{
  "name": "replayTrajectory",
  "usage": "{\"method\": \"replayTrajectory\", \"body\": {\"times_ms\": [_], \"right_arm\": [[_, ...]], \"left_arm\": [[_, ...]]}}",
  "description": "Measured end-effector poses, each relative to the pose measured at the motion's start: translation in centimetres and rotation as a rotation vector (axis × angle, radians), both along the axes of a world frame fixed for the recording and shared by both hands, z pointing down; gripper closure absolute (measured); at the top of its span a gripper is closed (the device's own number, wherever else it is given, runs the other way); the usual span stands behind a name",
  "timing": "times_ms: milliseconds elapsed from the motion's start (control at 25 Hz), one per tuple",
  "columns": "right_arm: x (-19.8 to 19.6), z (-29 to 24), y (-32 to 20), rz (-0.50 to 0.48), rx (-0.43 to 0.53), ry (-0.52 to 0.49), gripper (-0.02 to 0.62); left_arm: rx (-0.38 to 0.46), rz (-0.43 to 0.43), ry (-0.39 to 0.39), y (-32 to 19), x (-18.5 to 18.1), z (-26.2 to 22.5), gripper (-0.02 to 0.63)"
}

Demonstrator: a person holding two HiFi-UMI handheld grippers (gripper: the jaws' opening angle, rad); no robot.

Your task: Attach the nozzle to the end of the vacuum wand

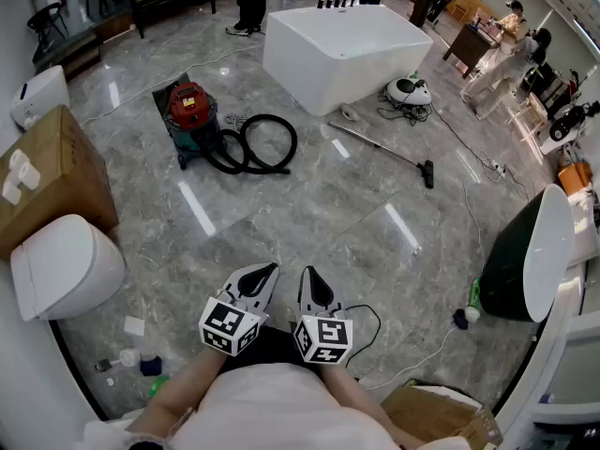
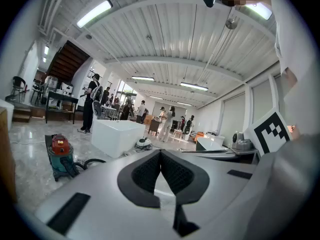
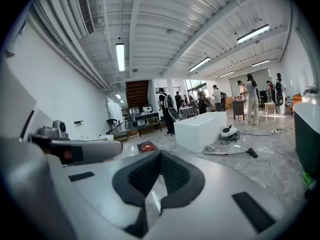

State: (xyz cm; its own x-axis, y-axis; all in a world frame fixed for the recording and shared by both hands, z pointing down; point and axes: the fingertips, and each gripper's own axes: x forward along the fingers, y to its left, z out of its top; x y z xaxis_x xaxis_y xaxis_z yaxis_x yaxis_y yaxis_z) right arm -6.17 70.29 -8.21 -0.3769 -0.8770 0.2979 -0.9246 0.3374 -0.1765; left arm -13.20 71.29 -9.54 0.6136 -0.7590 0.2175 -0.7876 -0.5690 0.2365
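A metal vacuum wand lies on the marble floor far ahead, with a black nozzle at its right end. The same wand and nozzle show in the right gripper view. A red-topped vacuum canister stands at the left with its black hose coiled beside it. My left gripper and right gripper are held close to my body, side by side, far from the wand. Both are shut with nothing between the pads.
A white bathtub stands behind the wand, with a small round white machine at its right. A cardboard box and a white toilet are at the left, a dark oval tub at the right. People stand at the back.
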Motion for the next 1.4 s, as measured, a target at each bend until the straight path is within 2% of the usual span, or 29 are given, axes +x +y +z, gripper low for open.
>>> {"method": "replayTrajectory", "body": {"times_ms": [320,600,800,1120,1400], "right_arm": [[2.1,-0.1,0.7,0.076,0.005,-0.021,0.581],[2.7,-0.3,0.6,0.1,0.022,0.007,0.58],[2.0,-0.7,0.1,0.101,0.05,0.011,0.58],[1.1,-1.0,-0.9,0.107,0.088,0.014,0.58],[1.3,-0.7,-1.5,0.177,0.1,0.008,0.58]], "left_arm": [[-0.011,0.023,0.012,0.7,0.9,0.2,0.598],[-0.012,0.038,0.005,0.9,1.1,0.1,0.597],[-0.013,0.02,0.01,0.5,-0.1,0.2,0.598],[-0.009,0.038,0.022,-0.8,-0.9,0.3,0.597],[-0.007,0.057,0.032,-2.0,-1.8,0.5,0.598]]}}
